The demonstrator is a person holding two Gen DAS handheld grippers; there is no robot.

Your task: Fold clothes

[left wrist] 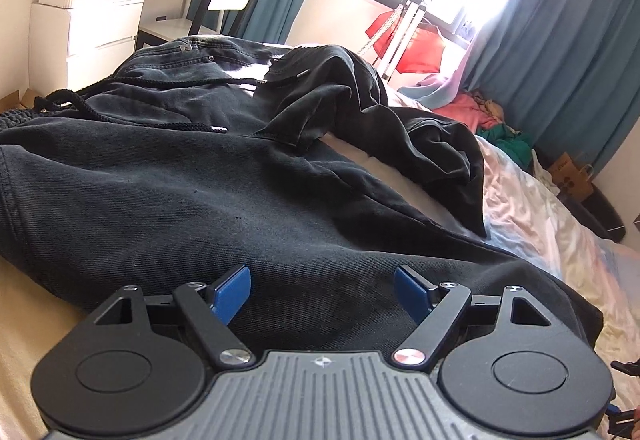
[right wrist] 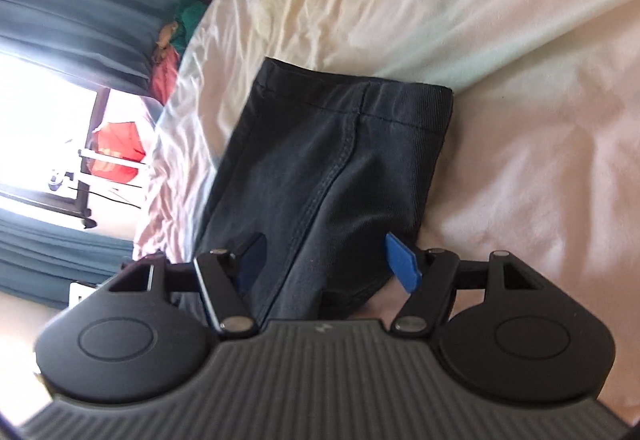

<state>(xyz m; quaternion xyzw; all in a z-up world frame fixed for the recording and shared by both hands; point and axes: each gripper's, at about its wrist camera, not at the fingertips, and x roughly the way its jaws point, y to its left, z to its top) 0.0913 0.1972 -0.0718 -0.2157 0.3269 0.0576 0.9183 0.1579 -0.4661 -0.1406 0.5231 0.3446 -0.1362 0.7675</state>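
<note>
A black hoodie (left wrist: 192,191) lies spread on the bed, its hood and drawstrings toward the far end and one sleeve (left wrist: 436,143) crumpled at the right. My left gripper (left wrist: 322,294) stands open low over the hoodie's near hem, blue pads apart, nothing between them. In the right wrist view a black sleeve with a ribbed cuff (right wrist: 340,159) stretches away across the sheet. My right gripper (right wrist: 326,264) is open with the sleeve fabric lying between its fingers, jaws not closed on it.
The bed sheet (right wrist: 500,39) is pale and wrinkled. A pile of pink and green clothes (left wrist: 492,119) sits at the far right bed edge. A white dresser (left wrist: 100,11), a chair, teal curtains (left wrist: 560,51) and a bright window stand beyond.
</note>
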